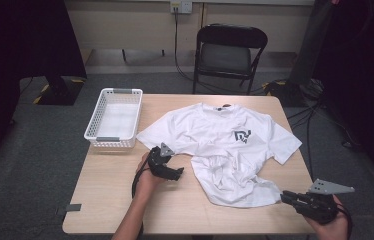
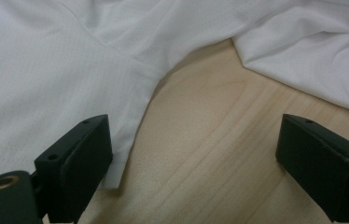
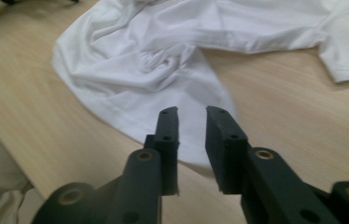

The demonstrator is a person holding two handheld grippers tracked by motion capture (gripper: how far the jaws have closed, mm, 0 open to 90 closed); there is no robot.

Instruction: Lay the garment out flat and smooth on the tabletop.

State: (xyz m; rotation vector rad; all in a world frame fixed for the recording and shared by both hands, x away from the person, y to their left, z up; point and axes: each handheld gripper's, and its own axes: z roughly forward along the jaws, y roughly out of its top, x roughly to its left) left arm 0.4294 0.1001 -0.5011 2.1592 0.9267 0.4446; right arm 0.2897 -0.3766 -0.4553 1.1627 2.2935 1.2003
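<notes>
A white T-shirt [image 1: 215, 135] with a dark chest logo lies face up on the wooden table [image 1: 110, 190]; its lower part is bunched and wrinkled toward the front right. My left gripper [image 1: 179, 172] rests by the shirt's left sleeve. In the left gripper view its jaws [image 2: 193, 135] stand wide open, one pad over the sleeve hem [image 2: 46, 70], bare wood between them. My right gripper [image 1: 284, 196] is at the shirt's front right hem corner. In the right gripper view its jaws [image 3: 192, 112] are a narrow gap apart, above the hem [image 3: 163, 46], with no cloth pinched.
A white plastic basket [image 1: 110, 142] stands empty at the table's back left corner. A black folding chair [image 1: 225, 50] stands behind the table, with cables on the floor to the right. Bare wood shows along the table's front left.
</notes>
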